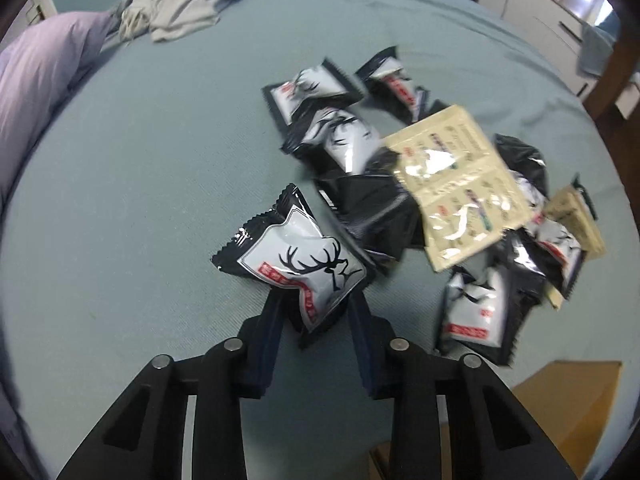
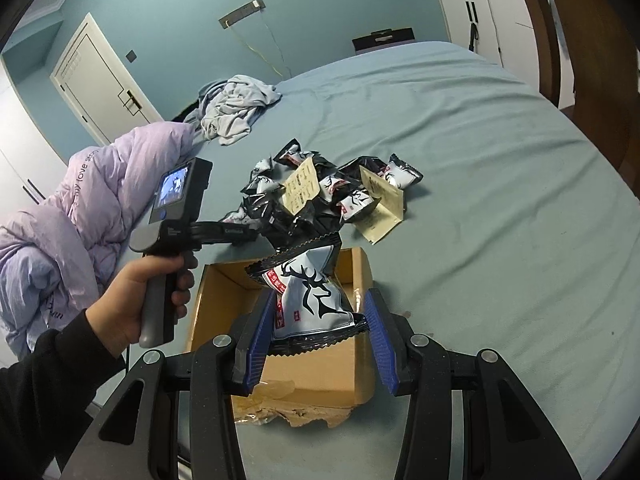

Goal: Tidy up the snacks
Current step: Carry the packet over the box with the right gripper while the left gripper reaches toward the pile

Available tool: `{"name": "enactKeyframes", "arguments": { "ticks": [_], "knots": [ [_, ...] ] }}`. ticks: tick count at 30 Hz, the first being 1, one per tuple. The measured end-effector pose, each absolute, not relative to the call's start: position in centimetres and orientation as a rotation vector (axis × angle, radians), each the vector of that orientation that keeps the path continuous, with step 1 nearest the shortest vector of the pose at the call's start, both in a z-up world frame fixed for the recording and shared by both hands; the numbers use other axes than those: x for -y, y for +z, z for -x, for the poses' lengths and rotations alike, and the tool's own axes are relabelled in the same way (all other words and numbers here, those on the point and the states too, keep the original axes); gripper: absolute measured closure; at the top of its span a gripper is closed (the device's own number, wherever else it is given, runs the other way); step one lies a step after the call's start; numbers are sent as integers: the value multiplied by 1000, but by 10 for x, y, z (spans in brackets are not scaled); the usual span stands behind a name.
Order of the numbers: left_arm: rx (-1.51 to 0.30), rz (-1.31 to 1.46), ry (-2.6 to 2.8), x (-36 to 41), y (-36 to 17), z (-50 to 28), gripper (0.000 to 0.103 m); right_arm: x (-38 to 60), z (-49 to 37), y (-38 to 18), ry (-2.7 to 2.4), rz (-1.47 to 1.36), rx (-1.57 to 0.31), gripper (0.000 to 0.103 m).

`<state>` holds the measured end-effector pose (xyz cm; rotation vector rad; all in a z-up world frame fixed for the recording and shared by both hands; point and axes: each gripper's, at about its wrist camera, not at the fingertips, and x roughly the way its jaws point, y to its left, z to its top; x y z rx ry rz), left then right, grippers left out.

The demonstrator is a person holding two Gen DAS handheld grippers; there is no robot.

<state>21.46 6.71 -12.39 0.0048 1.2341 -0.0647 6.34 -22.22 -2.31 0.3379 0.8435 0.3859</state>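
Observation:
A pile of black-and-white deer snack packets (image 1: 340, 132) and beige sachets (image 1: 452, 184) lies on the blue-grey bed; it also shows in the right wrist view (image 2: 320, 196). My left gripper (image 1: 316, 300) is shut on a deer packet (image 1: 304, 264) at the pile's near left edge. In the right wrist view its body (image 2: 180, 216) is held by a hand beside the pile. My right gripper (image 2: 320, 312) holds its fingers apart over an open cardboard box (image 2: 224, 304). A deer packet (image 2: 312, 292) sits between the fingers, touching the left pad and clear of the right one.
A purple duvet (image 2: 80, 208) lies at the left of the bed (image 2: 480, 160). Crumpled grey clothes (image 2: 236, 108) lie at the far side. A wooden chair (image 2: 580, 40) and white cabinets (image 2: 480, 20) stand at the right. The box corner (image 1: 568, 400) shows in the left wrist view.

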Motion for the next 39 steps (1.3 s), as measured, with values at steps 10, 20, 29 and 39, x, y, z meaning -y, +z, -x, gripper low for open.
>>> {"name": "enactKeyframes", "arguments": {
  "ticks": [10, 20, 29, 39],
  "knots": [
    [-1079, 24, -113, -87, -56, -152, 103, 228, -63, -33, 359, -358, -854, 59],
    [-944, 66, -175, -92, 4, -93, 103, 246, -42, -25, 345, -411, -828, 59],
    [-914, 16, -319, -65, 21, -43, 103, 244, -43, -29, 382, -414, -844, 59],
    [-1044, 81, -119, -77, -20, -129, 11, 233, -43, -23, 381, -352, -833, 59]
  ]
}}
